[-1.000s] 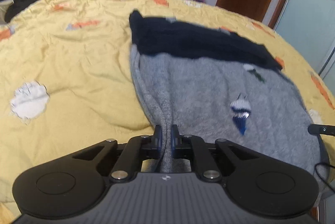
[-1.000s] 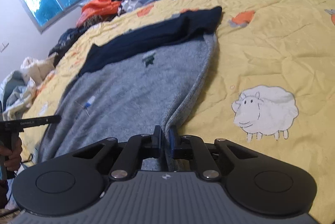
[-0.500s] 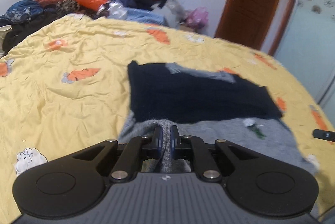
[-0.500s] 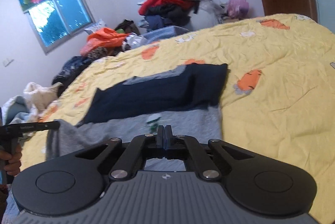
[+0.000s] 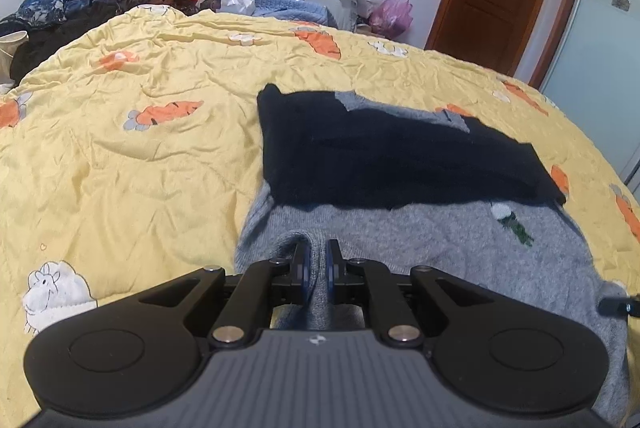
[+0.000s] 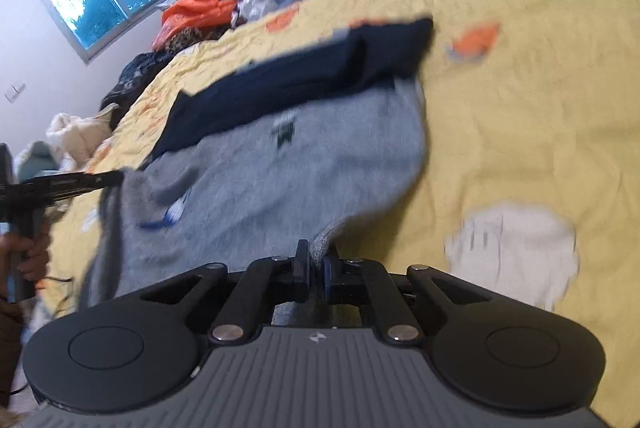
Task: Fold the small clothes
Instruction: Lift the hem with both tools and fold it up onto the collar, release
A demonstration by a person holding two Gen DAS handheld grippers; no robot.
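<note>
While both grippers pinch it, grey sweater (image 5: 440,244) sags

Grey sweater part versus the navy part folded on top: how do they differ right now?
The grey sweater body lies nearer the grippers and spreads wider; the navy part is a narrower band across its far end. The grey edge is pinched by the left gripper and right gripper; the navy part is not held. Both rest on the yellow quilt.

Grey-and-navy sweater (image 5: 440,240), carrot-print yellow quilt (image 5: 140,156)
</note>
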